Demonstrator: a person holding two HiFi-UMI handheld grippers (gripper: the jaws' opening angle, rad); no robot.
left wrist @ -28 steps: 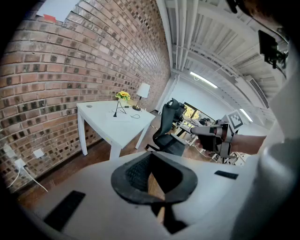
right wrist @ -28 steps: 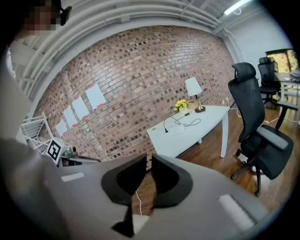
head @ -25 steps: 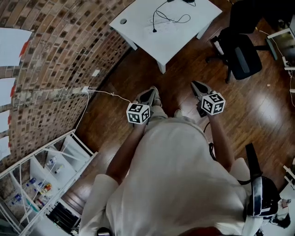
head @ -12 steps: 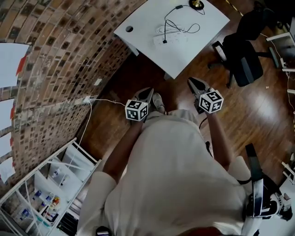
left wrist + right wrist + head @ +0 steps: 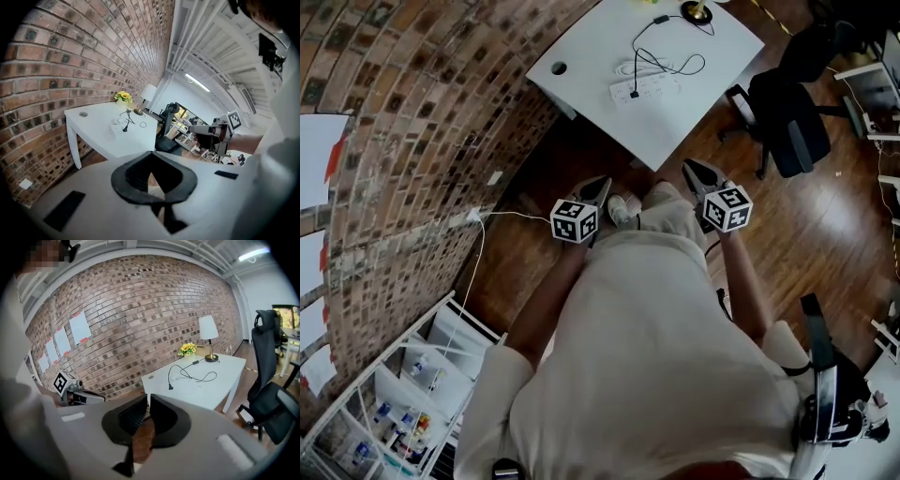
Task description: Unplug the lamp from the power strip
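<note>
White bench (image 5: 581,47) ahead, against brick wall (image 5: 412,112), beyond my reach yet. Shaded lamp (image 5: 207,329) at bench far corner beside flowers (image 5: 187,348). My left claw (image 5: 150,155) and right claw (image 5: 149,398) short of bench near edge, over floor (image 5: 825,216), aimed at bench. Both pinched together, empty, likely carried closed for approach. White strip (image 5: 645,87) mid-bench, nearer me than lamp, so easiest target. Black cord (image 5: 673,64) loops across bench from lamp base to strip. Small plug (image 5: 635,94) looks seated in strip: unplugging not begun.
</note>
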